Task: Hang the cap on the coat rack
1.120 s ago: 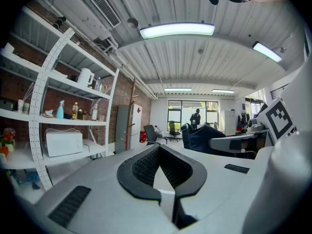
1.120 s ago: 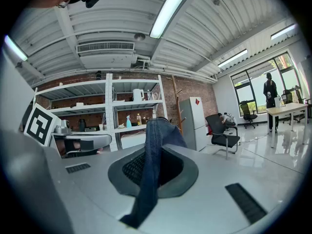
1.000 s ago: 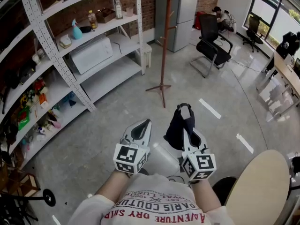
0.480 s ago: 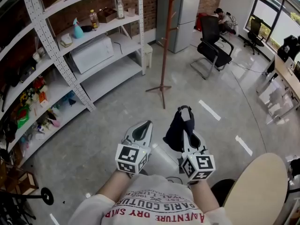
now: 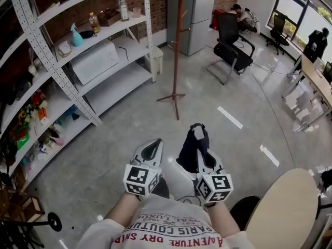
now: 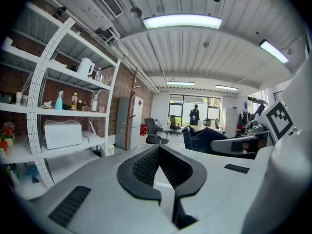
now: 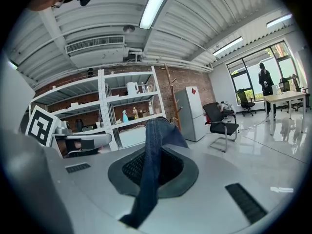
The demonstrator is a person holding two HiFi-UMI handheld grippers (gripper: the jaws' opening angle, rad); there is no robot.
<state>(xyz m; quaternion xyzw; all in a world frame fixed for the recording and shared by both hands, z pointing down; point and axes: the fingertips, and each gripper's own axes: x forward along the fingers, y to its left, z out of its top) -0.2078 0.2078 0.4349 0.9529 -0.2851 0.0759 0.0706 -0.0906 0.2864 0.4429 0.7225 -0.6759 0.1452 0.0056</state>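
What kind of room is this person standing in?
Likely an office or lab workspace: tall metal shelving, a black office chair and a wooden coat rack standing on an open floor.

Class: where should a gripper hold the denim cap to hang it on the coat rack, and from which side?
Probably a thin edge of the denim cap, pinched from the near side as the right gripper does: flat cloth suits shut jaws, and the crown hangs free for the coat rack pegs.

shelves point(image 5: 119, 82) L w/ microwave point(image 5: 96, 61) | fridge point(image 5: 199, 14) back | office chair point(image 5: 232, 41) R | round table point(image 5: 285, 206) btm-R
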